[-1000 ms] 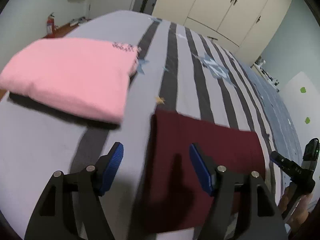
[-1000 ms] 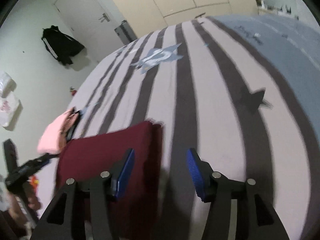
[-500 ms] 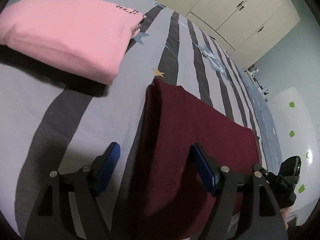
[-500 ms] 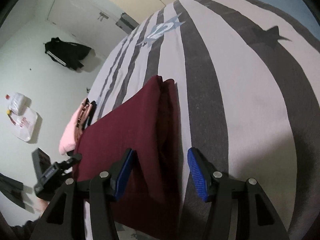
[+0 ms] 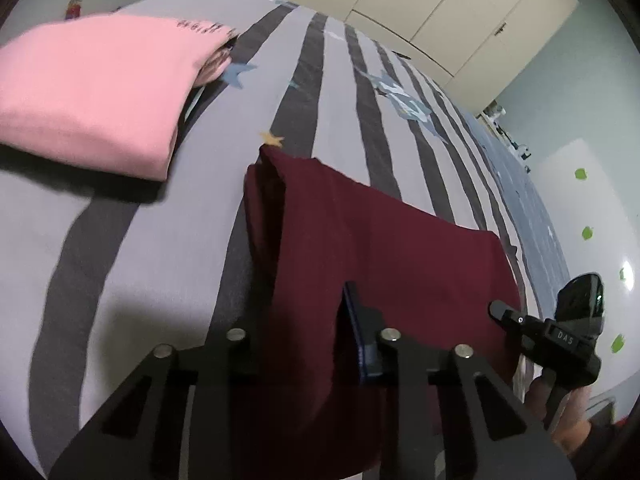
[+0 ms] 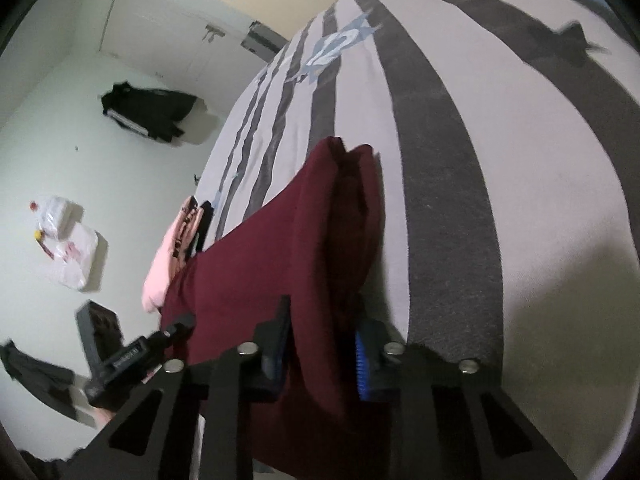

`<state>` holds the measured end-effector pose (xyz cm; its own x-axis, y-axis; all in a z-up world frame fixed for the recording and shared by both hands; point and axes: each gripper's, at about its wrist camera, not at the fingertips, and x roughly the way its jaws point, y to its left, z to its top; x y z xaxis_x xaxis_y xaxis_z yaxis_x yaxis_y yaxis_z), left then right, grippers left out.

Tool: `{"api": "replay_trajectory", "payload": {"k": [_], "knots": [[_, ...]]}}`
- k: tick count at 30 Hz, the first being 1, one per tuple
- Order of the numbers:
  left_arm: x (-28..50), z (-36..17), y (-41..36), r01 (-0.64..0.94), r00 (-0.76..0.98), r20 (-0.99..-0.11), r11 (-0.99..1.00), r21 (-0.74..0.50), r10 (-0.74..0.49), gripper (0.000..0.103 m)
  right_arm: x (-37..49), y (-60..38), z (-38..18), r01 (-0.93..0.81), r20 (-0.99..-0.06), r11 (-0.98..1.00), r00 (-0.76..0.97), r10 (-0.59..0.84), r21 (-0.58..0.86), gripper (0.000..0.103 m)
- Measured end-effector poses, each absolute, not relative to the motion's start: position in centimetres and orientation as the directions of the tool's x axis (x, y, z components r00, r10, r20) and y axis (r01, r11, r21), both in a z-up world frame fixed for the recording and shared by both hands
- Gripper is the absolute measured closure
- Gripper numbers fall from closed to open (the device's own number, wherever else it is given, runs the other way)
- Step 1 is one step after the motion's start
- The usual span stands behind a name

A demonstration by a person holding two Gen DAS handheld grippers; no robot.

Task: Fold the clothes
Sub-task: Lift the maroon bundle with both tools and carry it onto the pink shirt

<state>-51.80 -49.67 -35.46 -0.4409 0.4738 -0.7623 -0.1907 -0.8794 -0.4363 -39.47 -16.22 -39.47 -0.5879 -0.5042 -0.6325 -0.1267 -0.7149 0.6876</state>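
Bedroom w/ cream wardrobe doors [image 5: 452, 12] at the far end and a bed [image 5: 132, 248] under a grey sheet w/ dark stripes and stars; that's the work surface. A black jacket [image 6: 148, 110] hangs on the wall, a plastic bag [image 6: 66, 240] lies on the floor.

Pink garment [image 5: 92, 92]: lies folded in a neat thick block on the left part of the bed, apart from the other piece, no gripper near it. It looks done, as far as pics show.

Maroon garment [image 5: 384, 248]: near the bed's front edge, already doubled over into a layered rectangle w/ several plies showing at its ends. The near edge is up off the sheet; the far corners rest on the bed.

Left gripper [image 5: 304, 320]: fingers closed down on the maroon cloth at its left near end; fabric fills the gap, one blue pad half buried. Right gripper [image 6: 320, 344]: fingers likewise pinched on the bunched right near end, cloth squeezed between the blue pads.

Judgement: one item folded, 2nd partly folded and held at both ends. Prob. another fold, or a lift to stack it by the pink one; can't tell which. Any more clothes waiting: none visible on the bed, but the views are narrow.
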Motion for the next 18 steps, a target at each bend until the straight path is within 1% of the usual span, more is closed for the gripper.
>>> {"api": "replay_trajectory", "payload": {"k": [3, 7, 8, 10, 12, 15, 17, 18], "knots": [[-51.6, -34.2, -49.8, -0.203, -0.458, -0.747, -0.874, -0.441, 0.483, 0.082, -39.3, -17.1, -37.5, -0.121, -0.652, -0.758, -0.607, -0.454, 0.641, 0.087], [-52.1, -31.2, -51.0, -0.228, -0.492, -0.706, -0.858, -0.461, 0.51, 0.083, -39.1, -18.9, -33.8, -0.104, -0.65, -0.797, -0.646, -0.4, 0.594, 0.088], [-52.4, -30.4, -51.5, -0.236, -0.502, -0.695, -0.855, -0.463, 0.515, 0.083, -39.3, -19.5, -32.7, -0.104, -0.645, -0.799, -0.656, -0.392, 0.592, 0.088], [-56.6, -27.8, -52.2, -0.255, -0.528, -0.679, -0.858, -0.447, 0.51, 0.083, -40.2, -21.1, -30.7, -0.102, -0.629, -0.798, -0.677, -0.382, 0.594, 0.088], [-56.3, -25.3, -53.5, -0.266, -0.552, -0.668, -0.864, -0.427, 0.5, 0.083, -41.6, -22.9, -29.5, -0.093, -0.617, -0.796, -0.687, -0.383, 0.597, 0.088], [-58.9, -23.8, -58.4, -0.268, -0.582, -0.664, -0.882, -0.387, 0.469, 0.083, -44.6, -26.6, -28.6, -0.071, -0.6, -0.789, -0.693, -0.401, 0.61, 0.088], [-58.4, -26.0, -63.4, -0.263, -0.595, -0.667, -0.893, -0.365, 0.448, 0.083, -46.9, -29.4, -28.5, -0.056, -0.591, -0.784, -0.691, -0.417, 0.619, 0.088], [-58.7, -26.6, -67.5, -0.258, -0.603, -0.669, -0.9, -0.35, 0.433, 0.083, -48.0, -30.8, -28.4, -0.048, -0.586, -0.781, -0.69, -0.425, 0.623, 0.088]]}}
